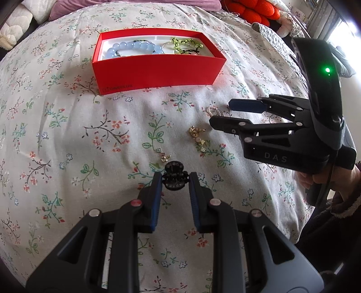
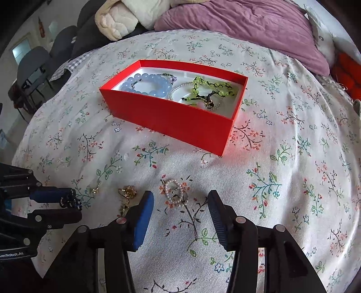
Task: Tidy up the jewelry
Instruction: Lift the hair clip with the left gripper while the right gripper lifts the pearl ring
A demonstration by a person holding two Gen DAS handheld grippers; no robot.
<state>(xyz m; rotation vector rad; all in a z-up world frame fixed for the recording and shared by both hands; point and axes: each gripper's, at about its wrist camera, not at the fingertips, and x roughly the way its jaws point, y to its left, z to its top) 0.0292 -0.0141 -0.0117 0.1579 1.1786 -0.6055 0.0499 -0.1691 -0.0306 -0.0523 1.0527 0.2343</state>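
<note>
A red box [image 1: 155,67] [image 2: 171,119] on the floral bedspread holds a blue bead bracelet [image 1: 133,48] [image 2: 146,84], a yellow-green bead bracelet [image 1: 185,44] [image 2: 214,88] and a thin pearl strand [image 2: 178,89]. My left gripper [image 1: 175,180] is shut on a small black hair claw [image 1: 174,178], which also shows in the right wrist view [image 2: 70,201]. My right gripper [image 2: 180,198] [image 1: 218,112] is open, its fingers either side of a small pearl ring-bracelet [image 2: 176,191] [image 1: 213,110] on the cloth. Gold earrings [image 1: 196,131] [image 2: 127,192] and a small charm [image 1: 163,155] lie between the grippers.
A purple duvet [image 2: 248,29] and cream pillows [image 2: 126,20] lie behind the box. An orange cushion [image 1: 250,11] sits at the far right. Dark chairs [image 2: 33,65] stand beyond the bed's left edge.
</note>
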